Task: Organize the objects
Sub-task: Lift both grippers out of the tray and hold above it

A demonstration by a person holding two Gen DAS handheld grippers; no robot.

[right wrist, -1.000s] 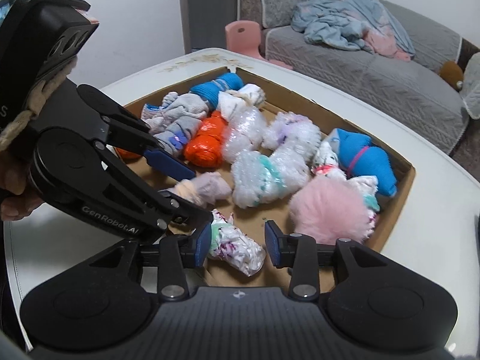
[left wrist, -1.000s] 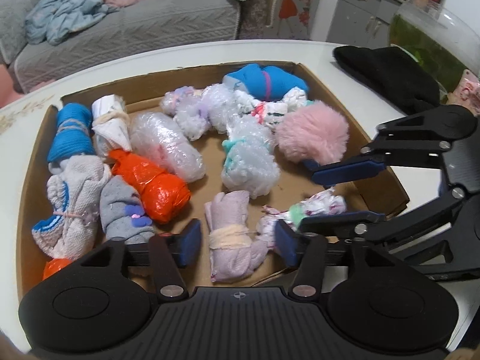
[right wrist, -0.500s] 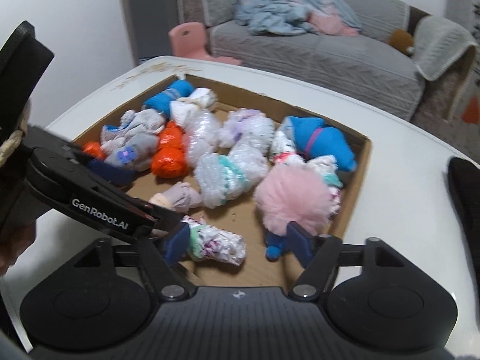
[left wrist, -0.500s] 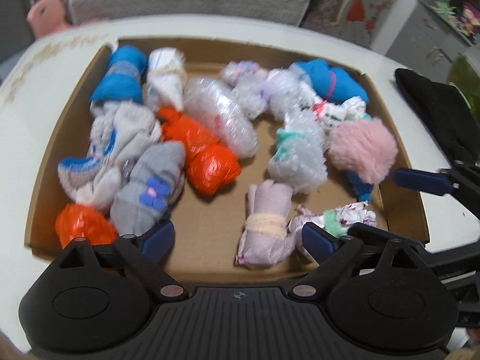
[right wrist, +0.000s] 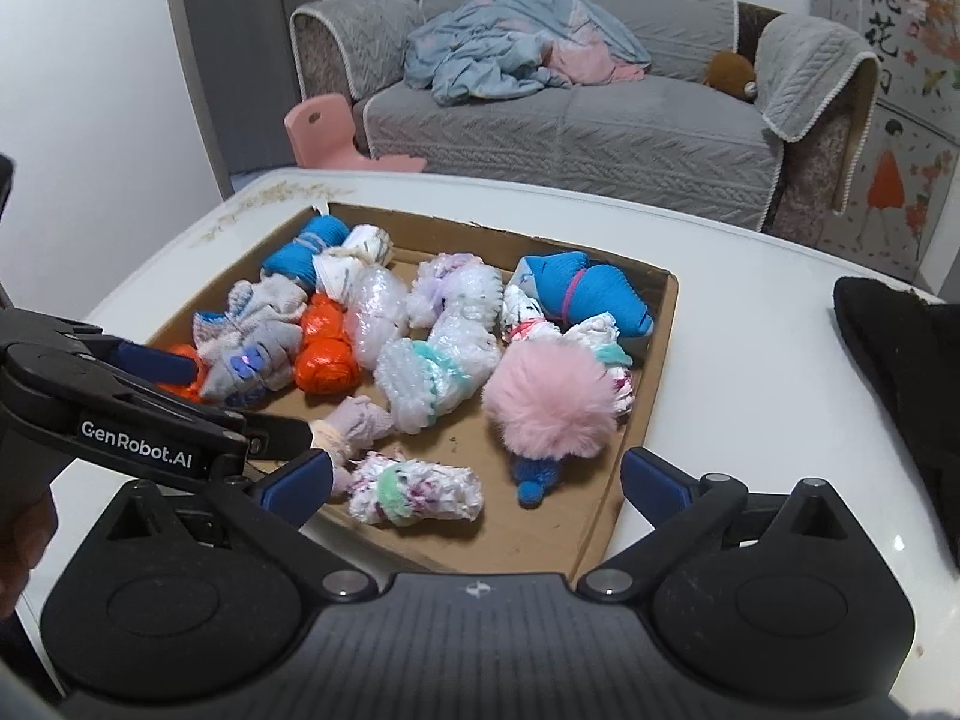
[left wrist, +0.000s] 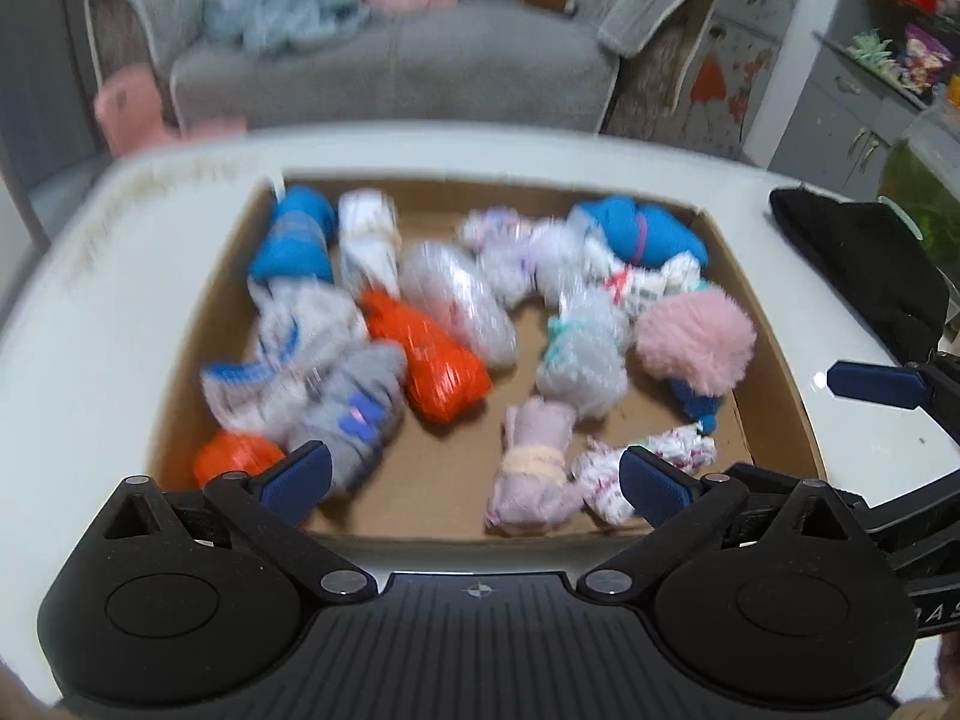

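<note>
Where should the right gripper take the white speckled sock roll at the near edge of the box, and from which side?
Probably from above, across its middle. The sock roll lies flat and sideways in the box, with bare cardboard in front and behind. The open right gripper is already wide enough to straddle its narrow width.

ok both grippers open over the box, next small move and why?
Probably lower the right gripper onto the white speckled bundle: its jaws are open and empty, and that bundle lies nearest, free of its neighbours near the cardboard box front edge.
</note>
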